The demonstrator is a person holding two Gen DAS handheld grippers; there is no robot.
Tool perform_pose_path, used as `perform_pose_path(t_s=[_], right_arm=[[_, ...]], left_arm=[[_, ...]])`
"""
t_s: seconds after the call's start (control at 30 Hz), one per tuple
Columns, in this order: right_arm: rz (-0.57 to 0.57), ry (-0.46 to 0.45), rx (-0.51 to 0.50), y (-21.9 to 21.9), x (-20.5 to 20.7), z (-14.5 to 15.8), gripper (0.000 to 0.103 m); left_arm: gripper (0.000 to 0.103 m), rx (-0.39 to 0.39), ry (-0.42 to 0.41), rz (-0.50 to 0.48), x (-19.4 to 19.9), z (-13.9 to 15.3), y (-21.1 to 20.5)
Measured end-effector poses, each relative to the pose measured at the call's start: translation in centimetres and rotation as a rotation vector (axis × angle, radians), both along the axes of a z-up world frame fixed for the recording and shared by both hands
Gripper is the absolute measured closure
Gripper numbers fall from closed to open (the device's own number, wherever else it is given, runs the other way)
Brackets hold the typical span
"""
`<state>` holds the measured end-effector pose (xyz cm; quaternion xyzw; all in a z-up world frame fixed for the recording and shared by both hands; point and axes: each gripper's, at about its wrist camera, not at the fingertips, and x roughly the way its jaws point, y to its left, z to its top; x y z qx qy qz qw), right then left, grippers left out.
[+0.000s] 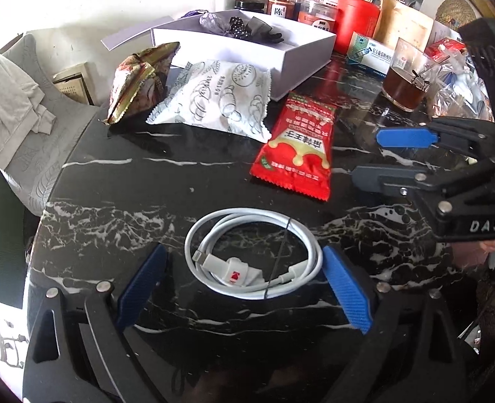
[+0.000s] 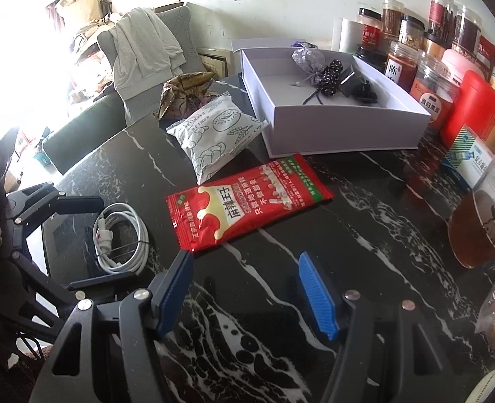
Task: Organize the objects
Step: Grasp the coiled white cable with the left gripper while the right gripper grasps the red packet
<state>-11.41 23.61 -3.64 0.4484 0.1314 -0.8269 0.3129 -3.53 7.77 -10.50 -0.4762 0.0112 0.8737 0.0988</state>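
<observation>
I've got left gripper (image 1: 244, 288) jaws wide, straddling the coiled white cable (image 1: 252, 257) at the desk's near edge, untouched; right gripper (image 2: 247, 292) half-open, empty. Next: lower, pinch, carry to white box (image 1: 301, 52).

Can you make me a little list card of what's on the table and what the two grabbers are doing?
table: black marble
white box: open, small dark things inside
red snack packet: lying flat
white bread packet: beside the box
white cable: coiled
left gripper: jaws open, cable between them, not squeezed
right gripper: jaws open, empty, near the red packet
glass: brown drink
</observation>
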Motion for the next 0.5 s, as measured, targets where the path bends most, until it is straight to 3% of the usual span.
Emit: perform_pose_path(t_s=[0.5], right_arm=[[-0.141, -0.067, -0.055, -2.2, -4.1, -0.8, 0.031]], left_arm=[[0.011, 0.005, 0.012, 0.101, -0.9, 0.0, -5.8]])
